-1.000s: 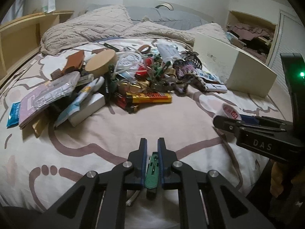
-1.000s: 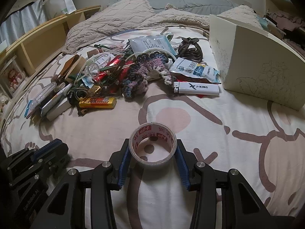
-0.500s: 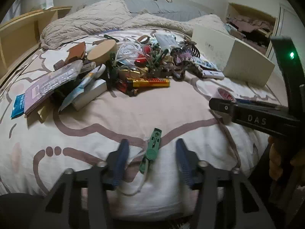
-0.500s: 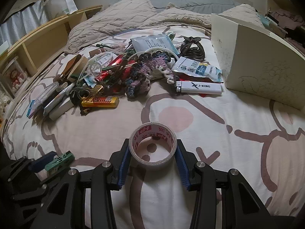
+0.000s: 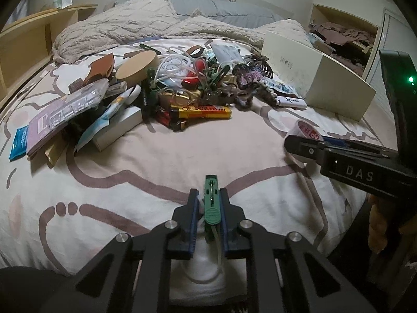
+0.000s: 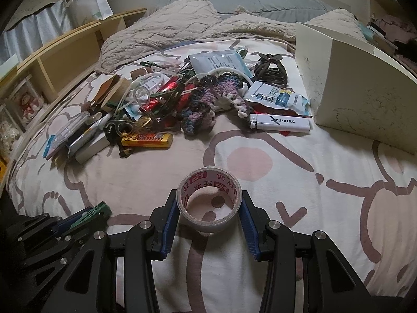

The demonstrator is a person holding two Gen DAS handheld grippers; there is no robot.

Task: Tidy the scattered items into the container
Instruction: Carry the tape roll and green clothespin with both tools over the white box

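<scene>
My left gripper [image 5: 208, 203] is shut on a green clip [image 5: 211, 198] with a clear tube trailing from it, low over the near edge of the bed. It also shows in the right wrist view [image 6: 88, 215]. My right gripper [image 6: 209, 208] is shut on a roll of tape [image 6: 208, 198] with red print, and it shows at the right of the left wrist view [image 5: 307, 140]. The cream box [image 6: 359, 88] stands open at the right of the bed [image 5: 315, 86]. A pile of scattered items [image 5: 166, 88] lies across the middle of the bed [image 6: 161, 104].
The pile holds a yellow bar [image 5: 203, 112], a crochet piece [image 6: 208, 101], a white lighter [image 6: 281, 124], a black cable coil [image 6: 271, 70], packets and books [image 5: 65, 114]. A rumpled blanket [image 5: 125, 31] lies behind. Wooden shelves [image 6: 52, 60] run along the left.
My left gripper was shut on the green clip, opened with the clip lying on the bed, and is now shut on it again. My right gripper has kept hold of the tape.
</scene>
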